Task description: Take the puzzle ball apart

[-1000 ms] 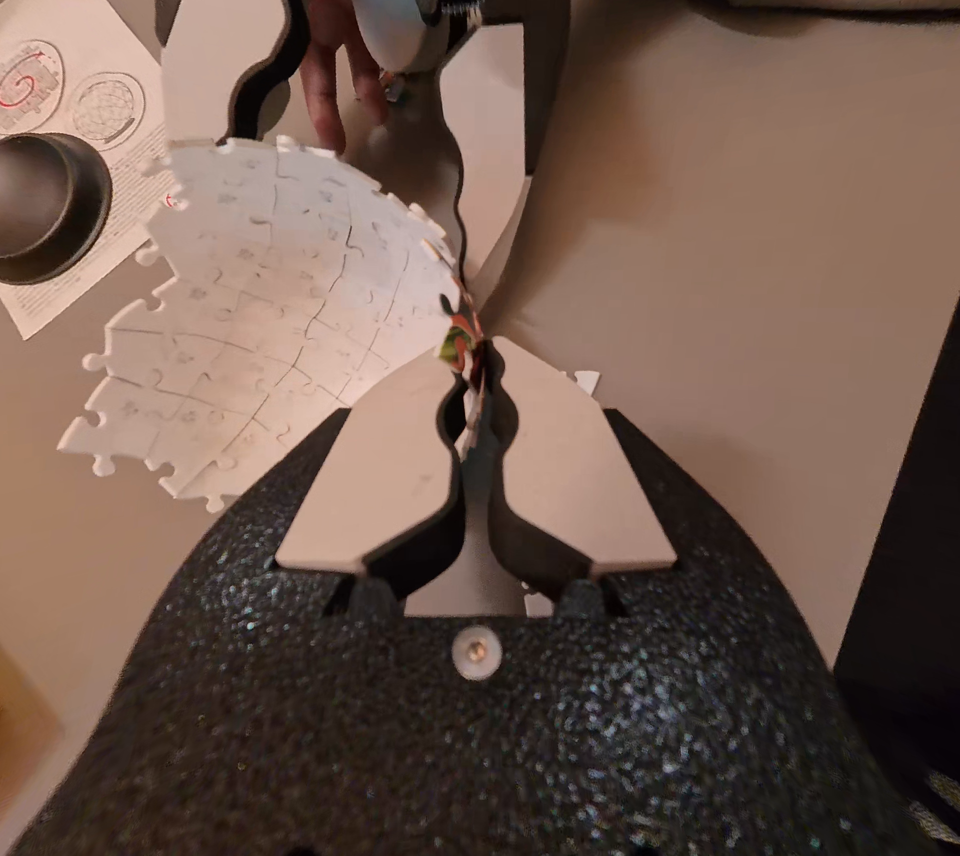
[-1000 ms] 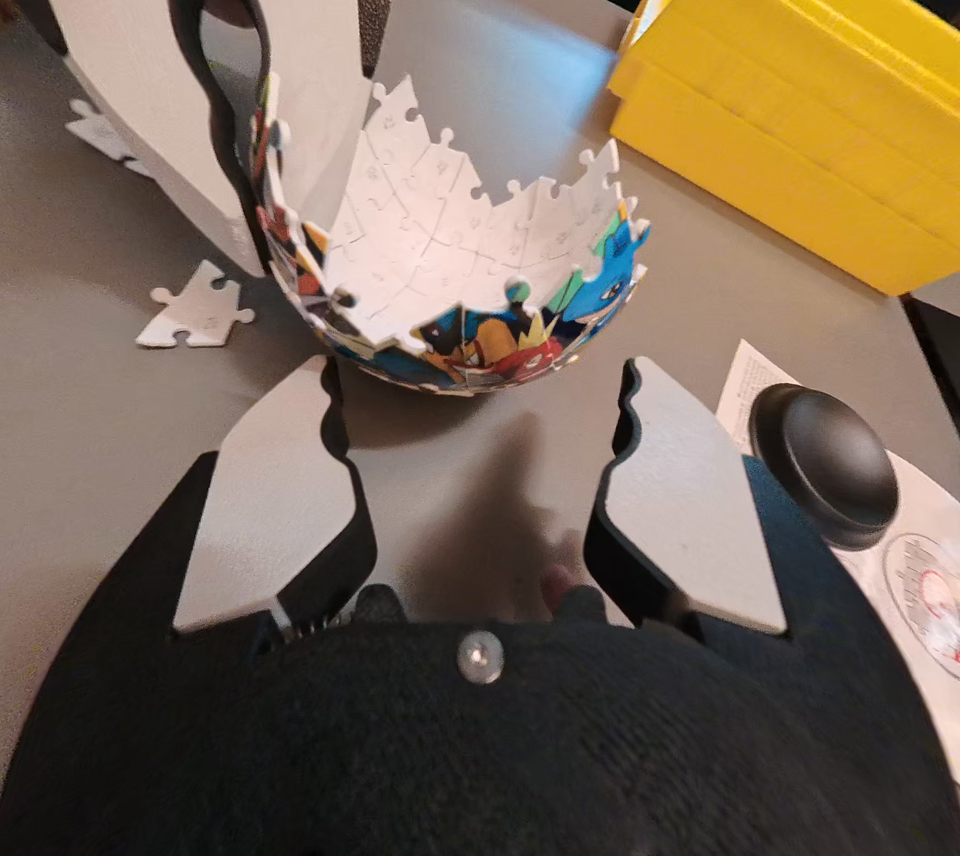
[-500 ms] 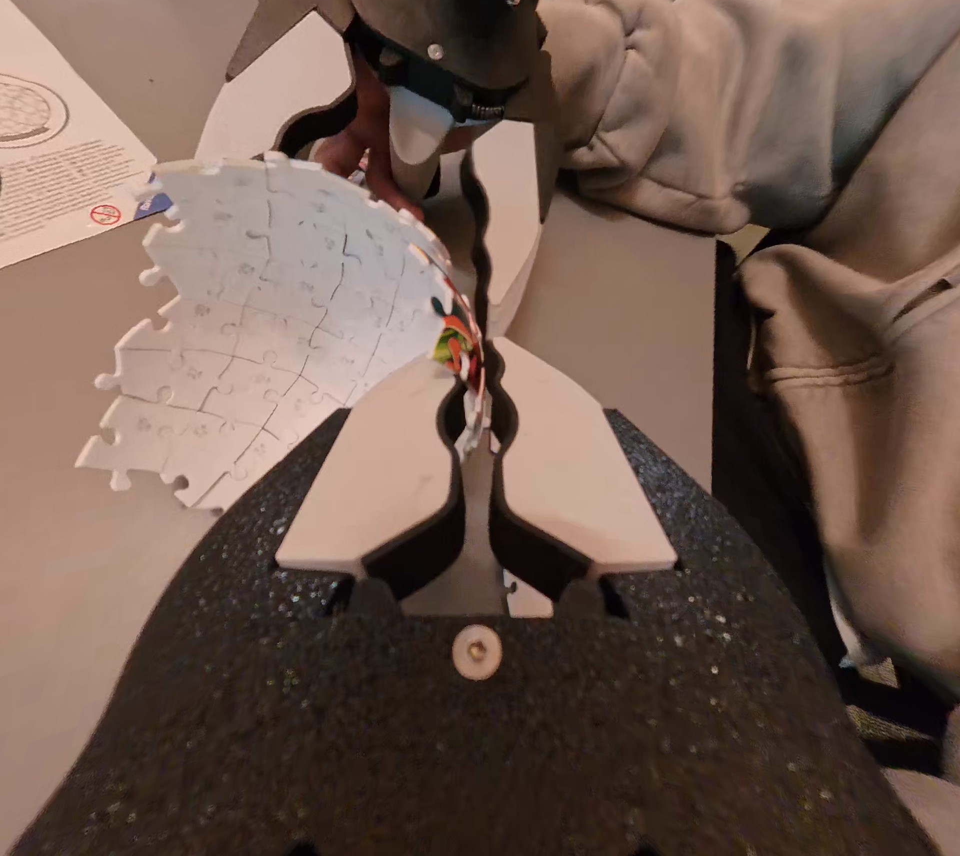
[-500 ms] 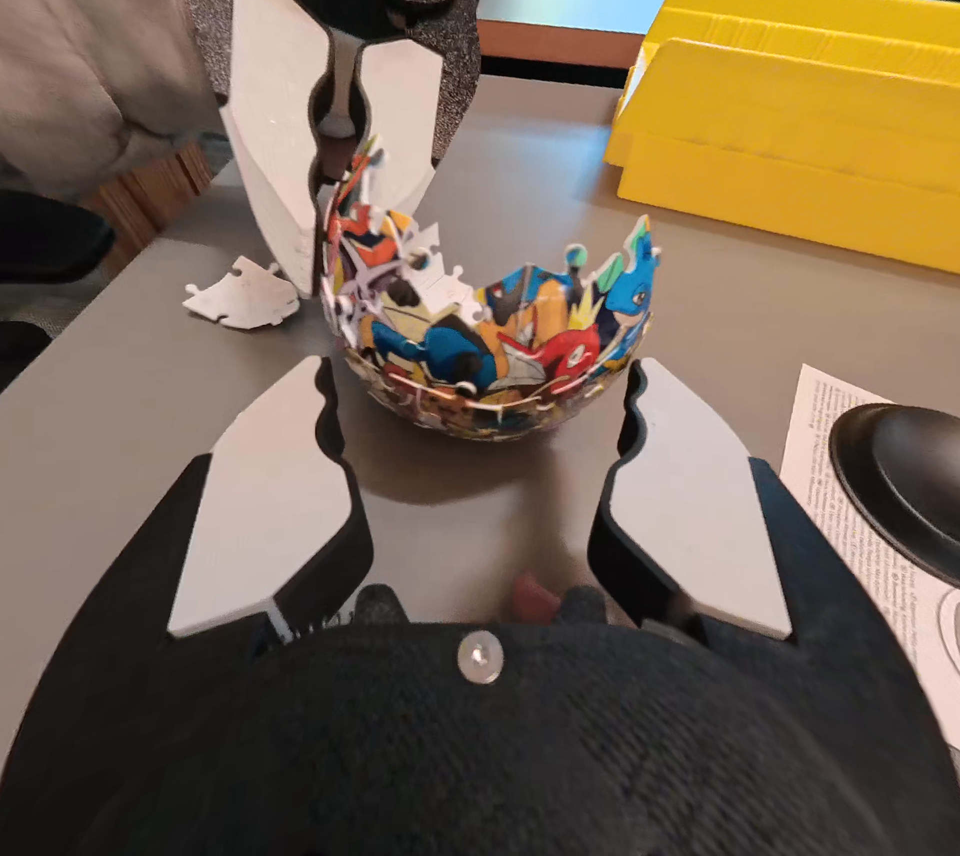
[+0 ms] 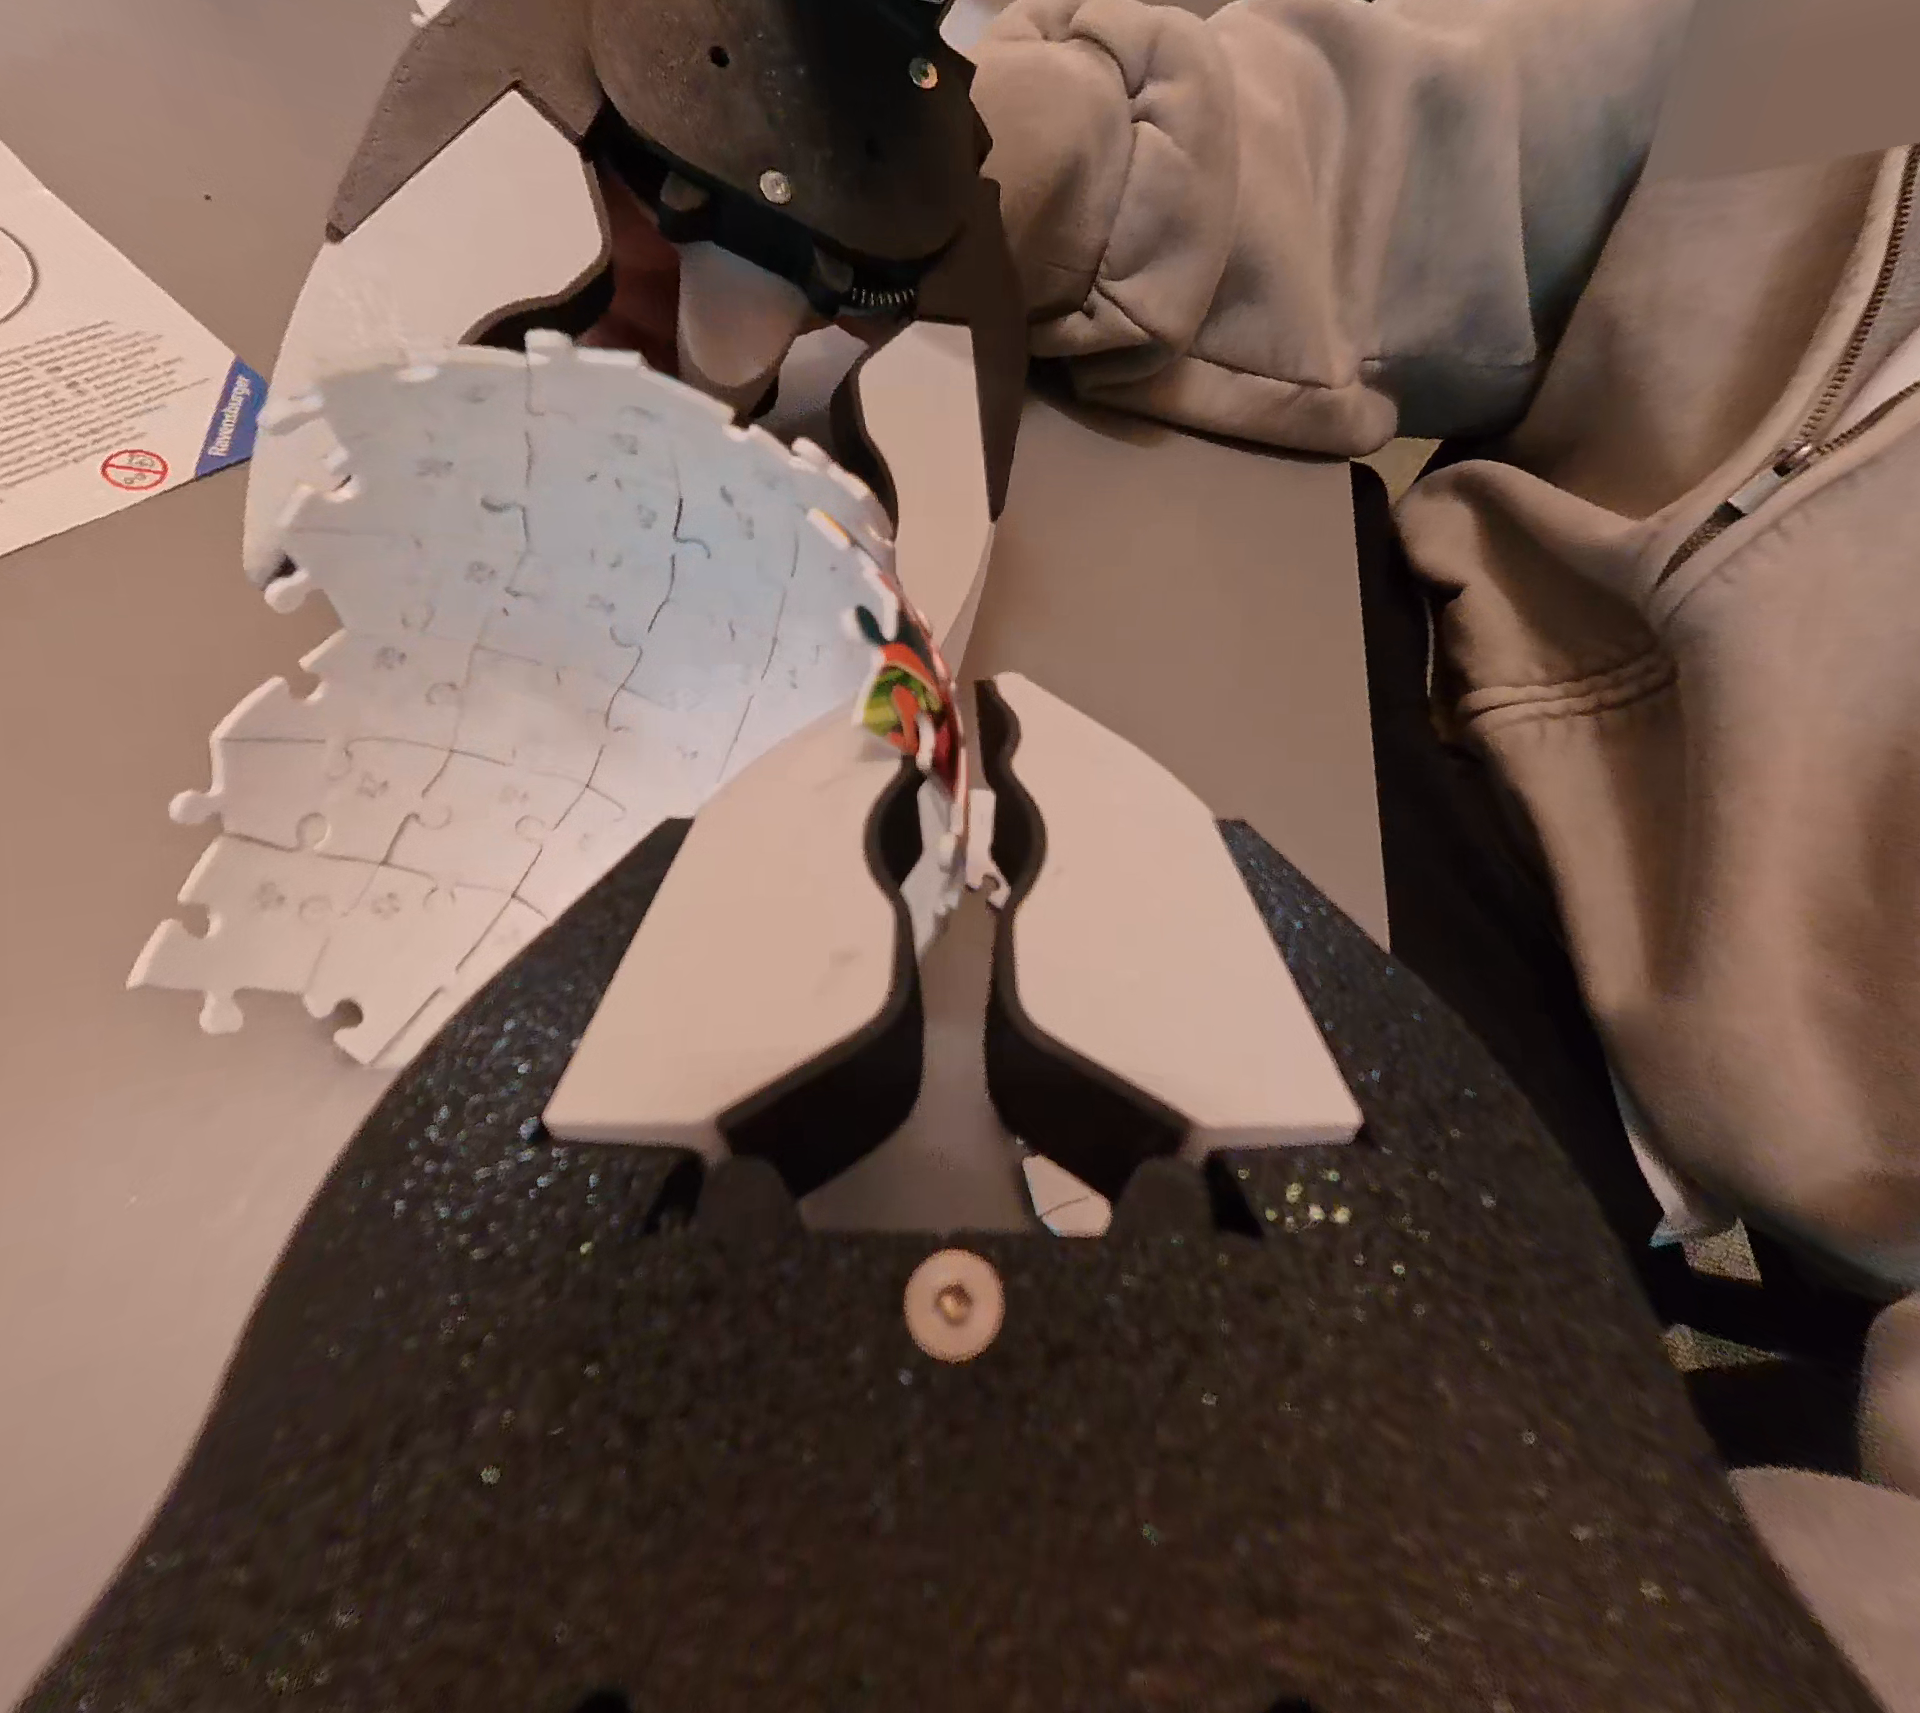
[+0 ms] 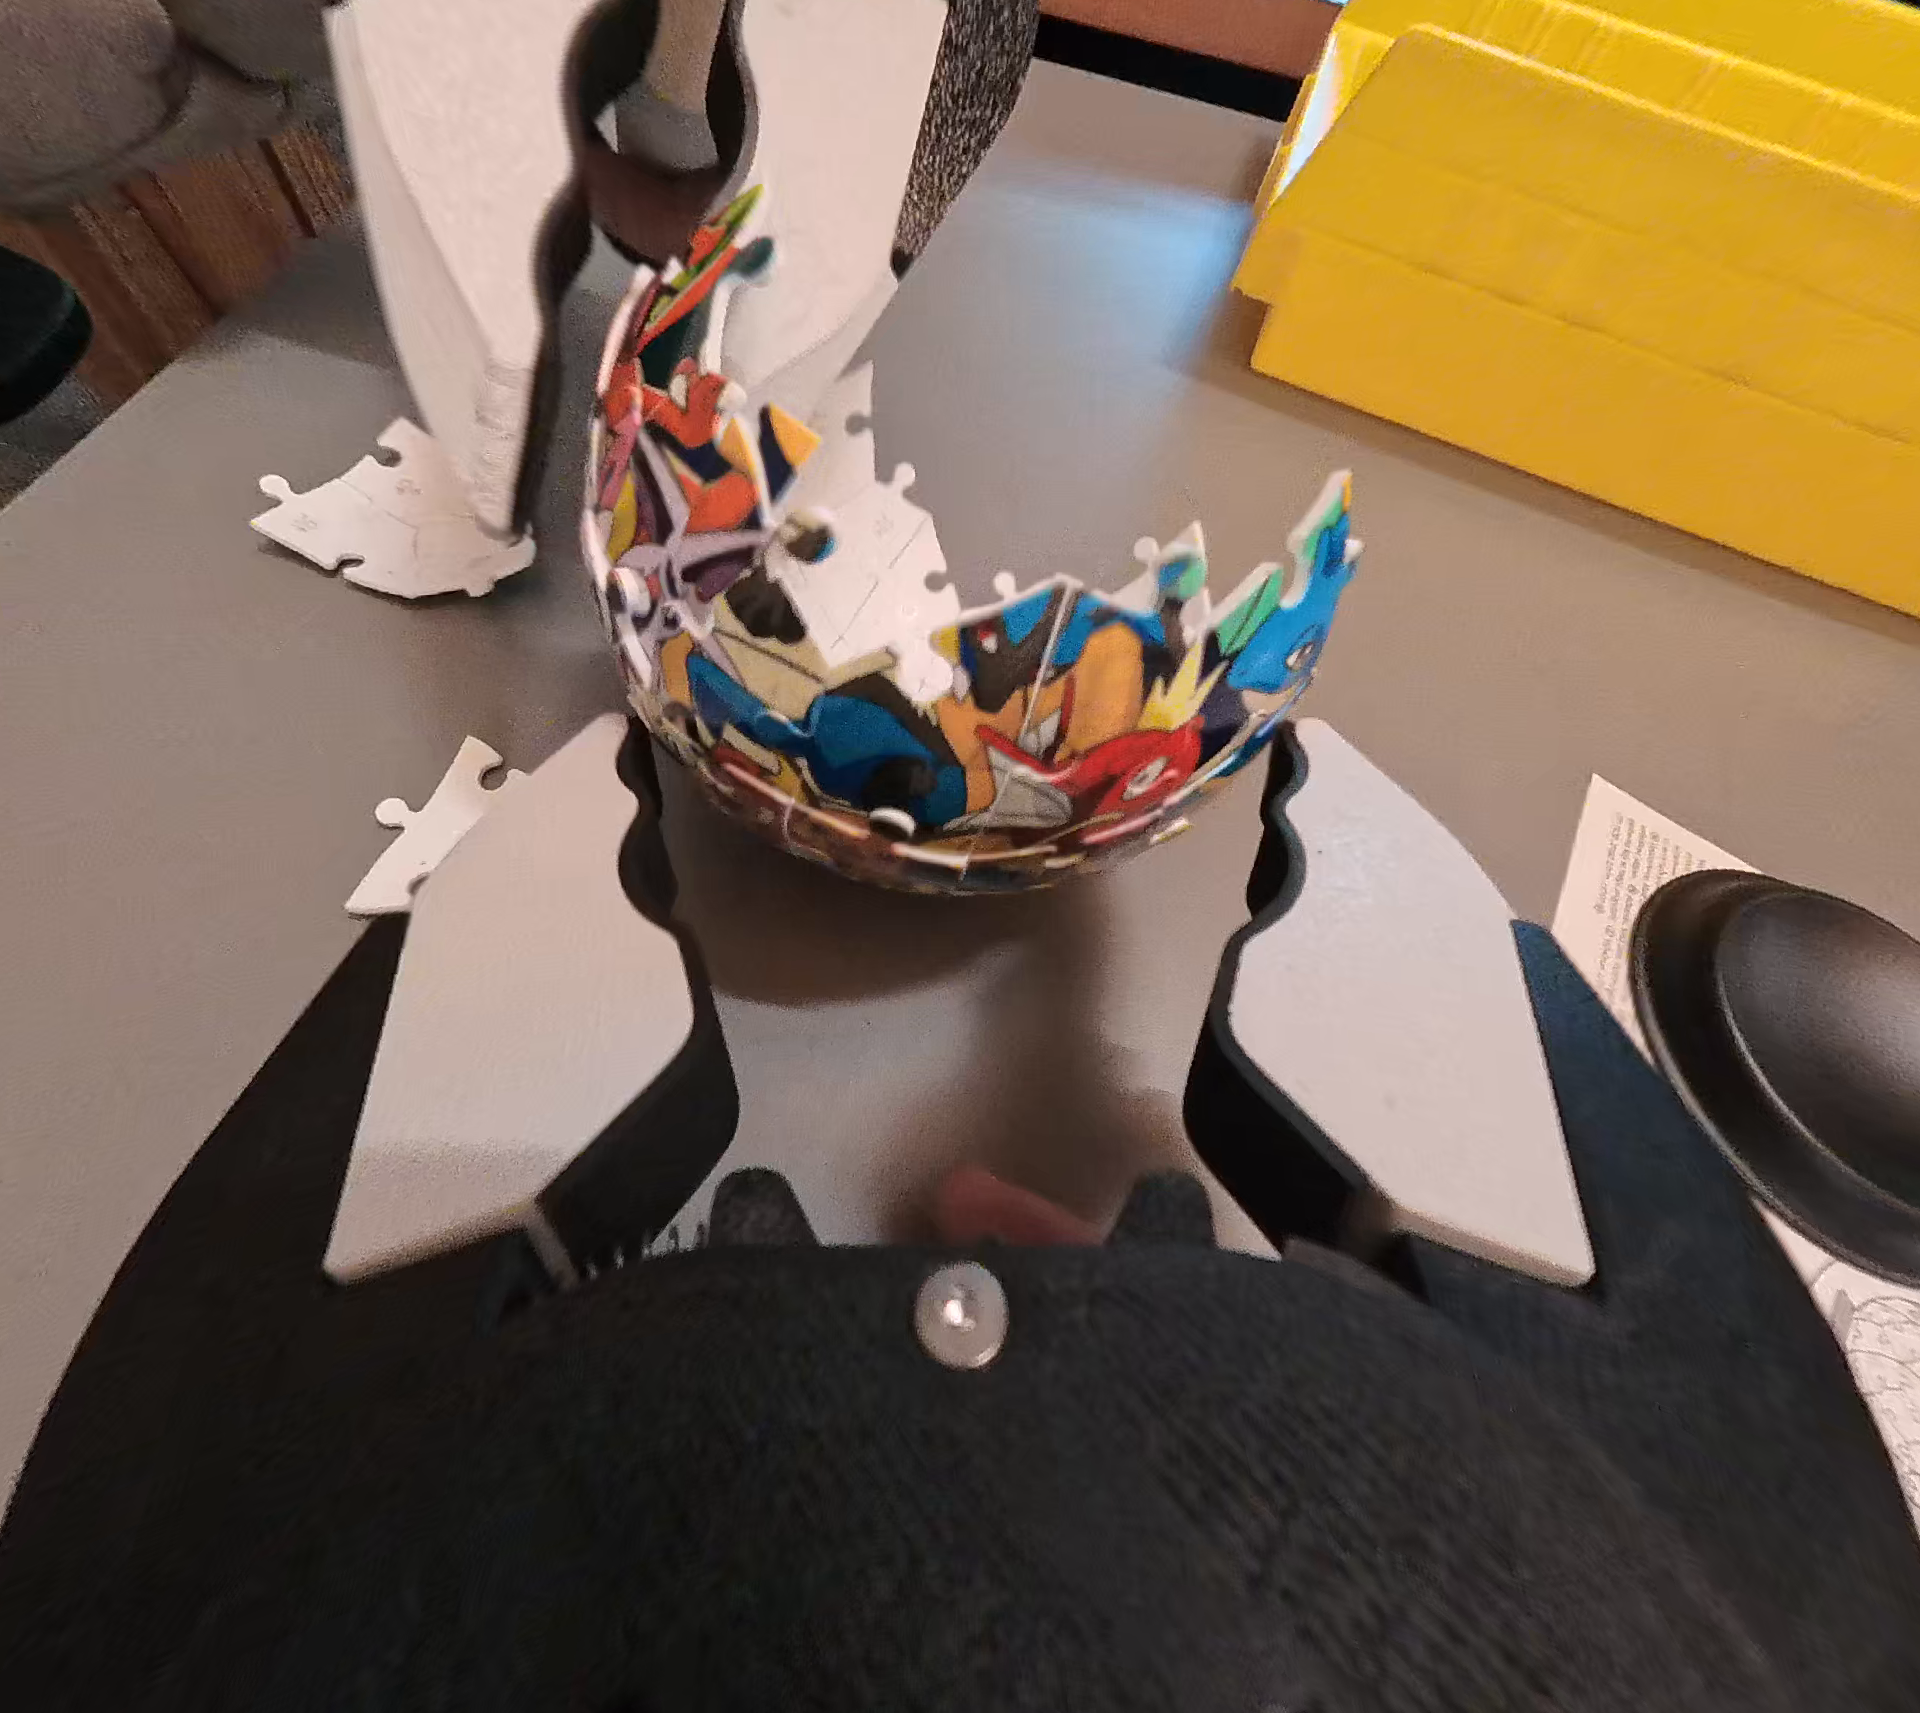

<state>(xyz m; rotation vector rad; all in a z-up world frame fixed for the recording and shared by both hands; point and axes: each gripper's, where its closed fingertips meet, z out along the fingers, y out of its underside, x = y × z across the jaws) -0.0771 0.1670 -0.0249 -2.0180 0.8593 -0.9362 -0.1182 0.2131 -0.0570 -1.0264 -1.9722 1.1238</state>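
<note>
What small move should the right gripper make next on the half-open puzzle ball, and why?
Probably ease the right gripper forward and close it on the puzzle ball's jagged rim. Its jaws are wide open just short of the shell and hold nothing, while the left gripper is shut on the opposite rim and steadies it. A second grip would let a section be pulled off.

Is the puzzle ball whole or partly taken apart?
Partly apart: the puzzle ball is an open bowl with a jagged rim; loose pieces lie beside it.

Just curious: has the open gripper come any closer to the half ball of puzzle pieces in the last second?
Yes. The right gripper has moved in: its fingertips now sit on either side of the puzzle bowl, where before grey table showed between them.
</note>
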